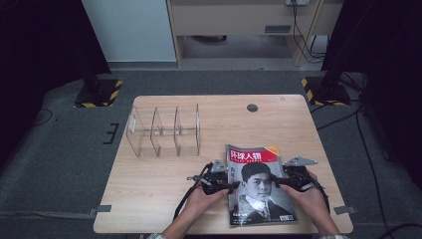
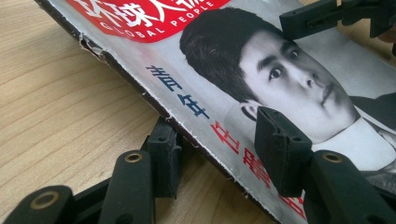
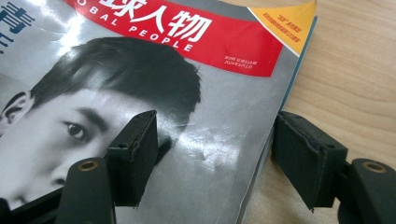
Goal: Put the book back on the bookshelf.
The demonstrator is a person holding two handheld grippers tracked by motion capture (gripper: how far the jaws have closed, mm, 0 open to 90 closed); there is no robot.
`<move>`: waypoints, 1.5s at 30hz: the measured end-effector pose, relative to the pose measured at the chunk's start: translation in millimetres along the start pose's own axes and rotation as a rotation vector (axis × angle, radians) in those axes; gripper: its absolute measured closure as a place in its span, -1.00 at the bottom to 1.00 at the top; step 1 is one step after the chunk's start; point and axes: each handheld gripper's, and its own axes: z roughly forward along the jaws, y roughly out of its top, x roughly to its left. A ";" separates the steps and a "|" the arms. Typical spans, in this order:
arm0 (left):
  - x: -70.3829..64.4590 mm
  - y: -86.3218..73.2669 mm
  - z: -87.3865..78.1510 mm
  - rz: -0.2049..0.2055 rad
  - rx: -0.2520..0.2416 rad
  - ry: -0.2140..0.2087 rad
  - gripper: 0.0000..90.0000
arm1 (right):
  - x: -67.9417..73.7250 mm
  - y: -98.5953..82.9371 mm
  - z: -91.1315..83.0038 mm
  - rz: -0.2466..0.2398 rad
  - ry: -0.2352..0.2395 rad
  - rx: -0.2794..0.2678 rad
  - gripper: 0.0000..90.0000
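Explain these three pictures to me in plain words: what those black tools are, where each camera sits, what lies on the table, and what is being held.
A person sits at a wooden table with a hand-held two-jaw tool in each hand. The high view looks down from above. The other two cameras ride on the tools and look along their black jaws. On the table lie a magazine with a portrait cover and a clear divided organiser. The left gripper straddles the magazine's worn left edge, one jaw over the cover and one beside it on the wood. The right gripper does likewise at the right edge. Both look open, nothing clamped yet.
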 end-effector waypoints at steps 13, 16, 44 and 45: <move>8.3 0.6 -6.2 -0.028 -0.003 0.016 0.22 | 7.5 1.1 -0.5 -0.032 0.023 0.002 -0.08; 9.5 0.9 -7.4 -0.037 -0.006 0.015 0.19 | 13.1 0.8 -1.1 -0.050 0.031 0.004 -0.03; 41.9 22.5 -8.5 -0.113 -0.055 -0.069 -0.29 | 27.4 3.7 6.4 -0.131 0.079 -0.011 0.04; 44.2 23.8 -8.7 -0.116 -0.053 -0.070 -0.25 | 27.4 3.6 6.2 -0.130 0.080 -0.009 0.04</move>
